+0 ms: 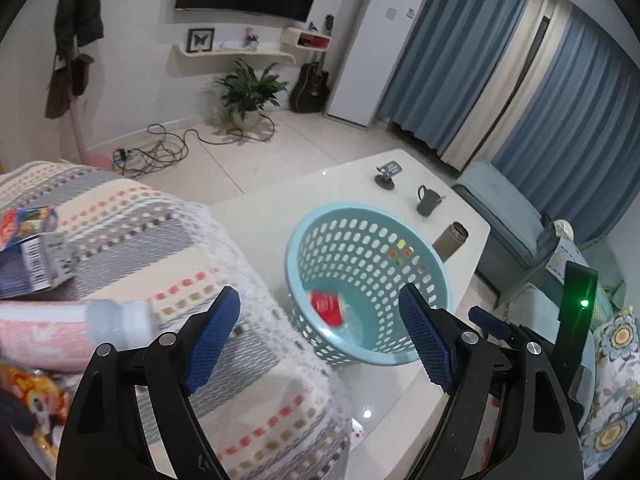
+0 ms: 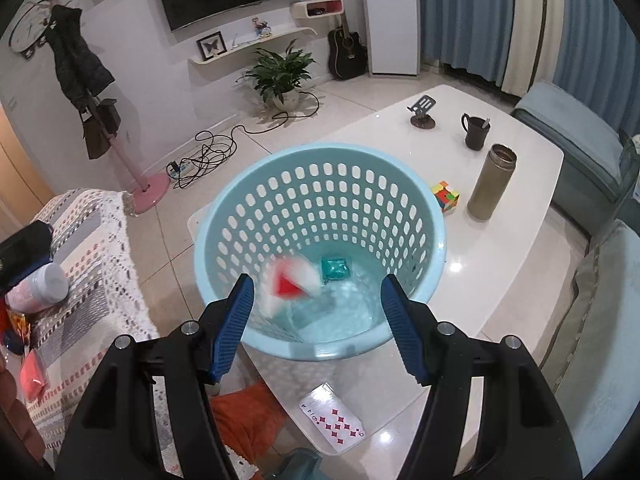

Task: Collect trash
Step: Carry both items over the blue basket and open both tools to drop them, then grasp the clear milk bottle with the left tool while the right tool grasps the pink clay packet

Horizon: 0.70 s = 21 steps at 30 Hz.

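Note:
A light blue perforated basket stands on the white table; it also shows in the left wrist view. A blurred red and white wrapper is inside it, mid-air, beside a teal packet. The wrapper shows red in the left wrist view. My right gripper is open and empty just above the basket's near rim. My left gripper is open and empty, left of the basket. A pink and white bottle and flattened boxes lie on the patterned cloth.
A brown flask, a dark mug, a colour cube, a phone stand and a playing card are on the table. A snack bag lies at the left. Sofas are on the right.

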Tool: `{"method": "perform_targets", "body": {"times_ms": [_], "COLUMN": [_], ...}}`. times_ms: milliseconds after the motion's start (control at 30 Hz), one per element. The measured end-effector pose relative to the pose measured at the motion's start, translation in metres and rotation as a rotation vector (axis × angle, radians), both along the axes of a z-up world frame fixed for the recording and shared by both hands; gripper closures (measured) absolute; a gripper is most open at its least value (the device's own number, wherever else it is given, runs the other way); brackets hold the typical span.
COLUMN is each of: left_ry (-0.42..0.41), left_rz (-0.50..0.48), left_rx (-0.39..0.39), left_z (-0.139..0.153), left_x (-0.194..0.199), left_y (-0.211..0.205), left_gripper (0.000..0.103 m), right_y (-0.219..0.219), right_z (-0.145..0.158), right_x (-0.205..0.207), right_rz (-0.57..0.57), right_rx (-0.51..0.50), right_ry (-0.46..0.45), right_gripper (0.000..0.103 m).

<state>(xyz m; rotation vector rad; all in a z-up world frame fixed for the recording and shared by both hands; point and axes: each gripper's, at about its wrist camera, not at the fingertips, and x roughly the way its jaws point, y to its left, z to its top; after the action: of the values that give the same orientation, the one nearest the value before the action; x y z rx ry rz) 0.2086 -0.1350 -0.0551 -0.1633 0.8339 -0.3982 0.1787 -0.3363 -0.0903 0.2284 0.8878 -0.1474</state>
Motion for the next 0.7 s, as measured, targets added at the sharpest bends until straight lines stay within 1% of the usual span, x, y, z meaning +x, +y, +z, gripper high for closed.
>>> {"method": "perform_targets", "body": {"times_ms": [100, 233, 333, 433, 533, 600, 700], "left_ry": [-0.038, -0.083, -0.120, -0.143, -0.142, -0.128, -0.093], "left_rz": [0.032, 0.086, 0.158, 0.245, 0.333, 0.402, 0.446], "left_rx": [0.014, 0.019, 0.023, 0.048, 0.090, 0.142, 0.154], "left_z": [0.010, 0.023, 0.033, 0.039, 0.039, 0.035, 0.027], "left_x": [-0.017, -0.047, -0.077, -0.108, -0.136, -0.152, -0.167], "left_y": [0.014, 0.044, 0.079, 0.120, 0.160, 0.188, 0.222], "left_gripper": [0.023, 0.023, 0.023, 0.023, 0.023, 0.023, 0.023], "right_y": [0.014, 0.042, 0.074, 0.109, 0.148, 0.172, 0.209], "right_z": [0.008, 0.030, 0.052, 0.067, 0.071, 0.069, 0.062], "right_x": [-0.005, -0.018, -0.035, -0.048, -0.058, -0.064, -0.070], "right_rz": [0.019, 0.079, 0.167, 0.268, 0.380, 0.443, 0.536], "right_rx": [-0.037, -0.088, -0.110, -0.098, -0.074, -0.075, -0.059], "right_ry": [-0.029, -0.112, -0.207, -0.260, -0.282, -0.282, -0.258], "right_gripper": [0.041, 0.041, 0.044, 0.044, 0.044, 0.044, 0.044]}}
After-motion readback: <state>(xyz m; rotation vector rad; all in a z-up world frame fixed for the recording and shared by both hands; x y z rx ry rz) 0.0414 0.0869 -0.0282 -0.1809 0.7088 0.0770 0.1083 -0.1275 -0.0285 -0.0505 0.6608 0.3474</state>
